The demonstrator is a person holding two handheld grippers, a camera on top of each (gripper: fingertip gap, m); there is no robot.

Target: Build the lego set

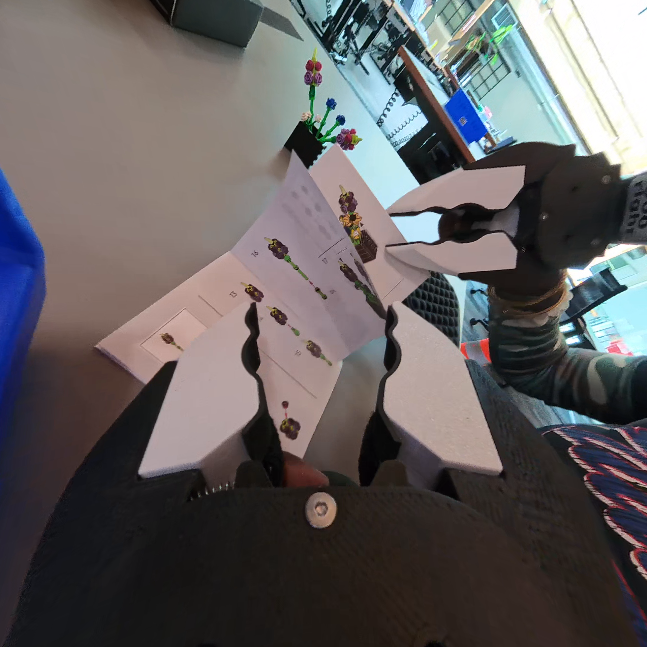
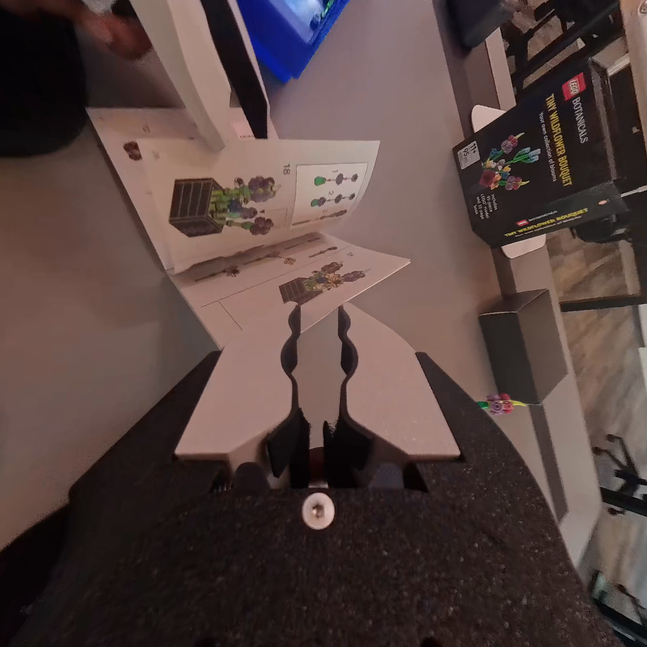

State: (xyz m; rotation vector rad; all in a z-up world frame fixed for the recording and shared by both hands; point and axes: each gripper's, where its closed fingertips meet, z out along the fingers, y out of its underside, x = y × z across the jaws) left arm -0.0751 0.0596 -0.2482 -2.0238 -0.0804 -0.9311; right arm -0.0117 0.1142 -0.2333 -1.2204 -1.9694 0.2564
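Fingers of the left gripper (image 1: 320, 308) stood spread wide in the near foreground, nothing between them, hovering over the lower part of the open instruction booklet (image 1: 280, 287) on the grey table (image 1: 122, 175). Just beyond, the booklet lay with several pages lifted and fanned, its coloured drawings of flower stems showing on both sides of the fold. The right gripper (image 1: 388, 229) came in from the side with its jaws a narrow gap apart, the tips at the edge of a raised page; whether they actually touched or pinched the paper could not be told, and in the right wrist view the same jaws (image 2: 318, 308) looked slightly parted with the page edge just ahead of the tips.

Farther back, touching the booklet's far corner, stood the half-built flower model (image 1: 324, 126): a black pot with green stems and red, purple and blue blooms. A dark box (image 1: 217, 21) sat well beyond that, and the set's printed box (image 2: 535, 157) rested at the table edge.

Judging by this, the step in hand was leafing to the right page, not building. The next move likely called for a light pinch on a single sheet and a slow turn, with the left gripper pressing the booklet flat so it would not slide
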